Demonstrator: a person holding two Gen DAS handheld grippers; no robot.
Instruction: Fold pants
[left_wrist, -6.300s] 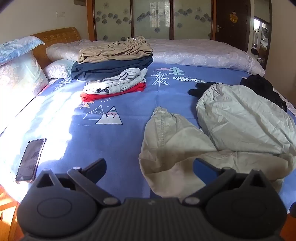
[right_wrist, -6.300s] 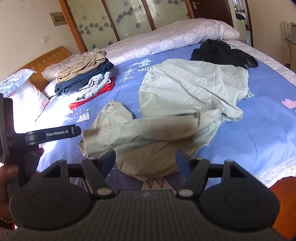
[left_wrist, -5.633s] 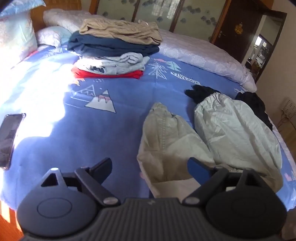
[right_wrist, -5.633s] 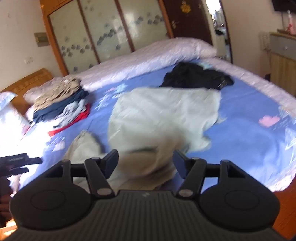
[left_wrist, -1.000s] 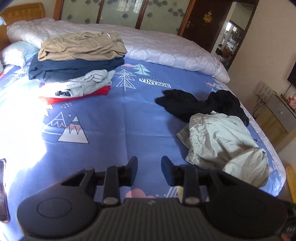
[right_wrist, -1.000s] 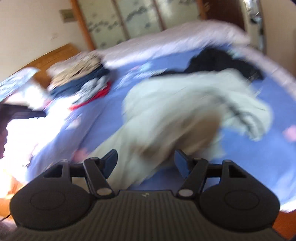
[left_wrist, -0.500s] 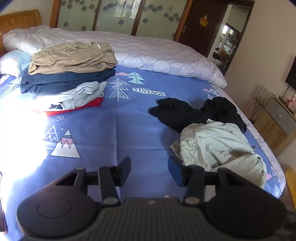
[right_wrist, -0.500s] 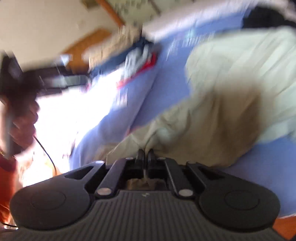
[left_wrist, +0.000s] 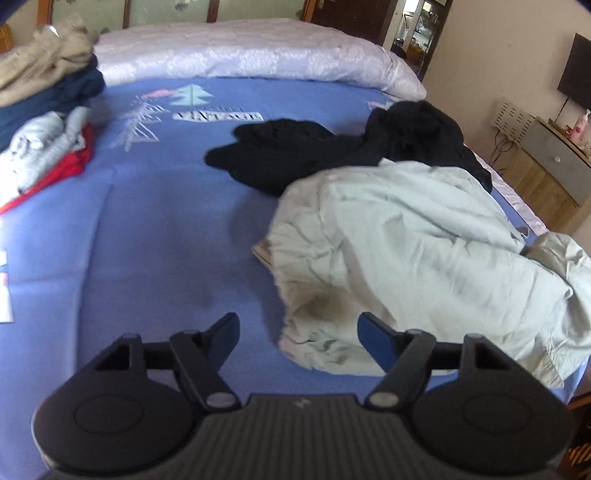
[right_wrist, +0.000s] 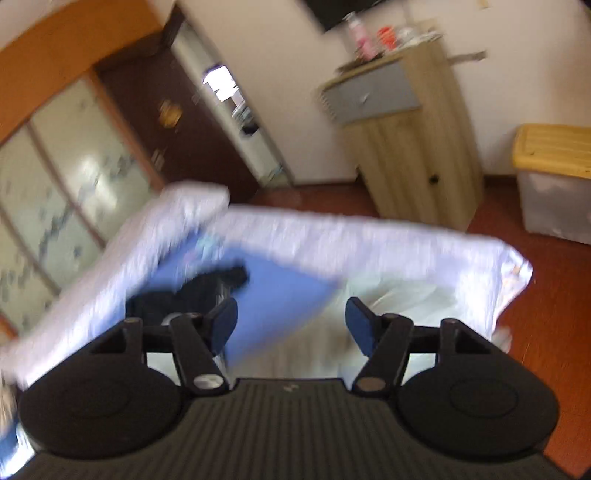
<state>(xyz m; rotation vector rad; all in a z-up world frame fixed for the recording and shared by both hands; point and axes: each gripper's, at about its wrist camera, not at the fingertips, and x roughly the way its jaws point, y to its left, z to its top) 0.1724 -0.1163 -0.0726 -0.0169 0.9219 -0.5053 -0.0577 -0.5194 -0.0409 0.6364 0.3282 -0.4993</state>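
Pants (left_wrist: 406, 258), pale green and rumpled, lie bunched in a heap on the near right part of the blue bed sheet (left_wrist: 166, 229), where some seconds ago they were spread long with both legs stretched toward the headboard; a second ago the heap sat farther from the left camera, so the left gripper (left_wrist: 297, 332) has come down close to it. That gathering-up means, as I judge it, that the garment has been pulled toward the bed's edge and dropped, and no neat fold shows yet, so the task is at an early stage. Between the left gripper's fingers (left_wrist: 373, 339) lies the near hem of the heap, but the jaws are opening and stand wide, the pads clear of the cloth, holding nothing. The right gripper (right_wrist: 291, 321), clamped tight half a second ago, is opening too, its jaws now wide with nothing between them; its blurred view looks across the bed's corner, pale cloth below its fingertips. Farther out, black clothes (left_wrist: 332, 155) lie just behind the heap, touching its far edge. A folded stack (left_wrist: 48, 110) of beige, navy, grey and red sits well apart at the left, and a white quilt (left_wrist: 240, 51) lies beyond.
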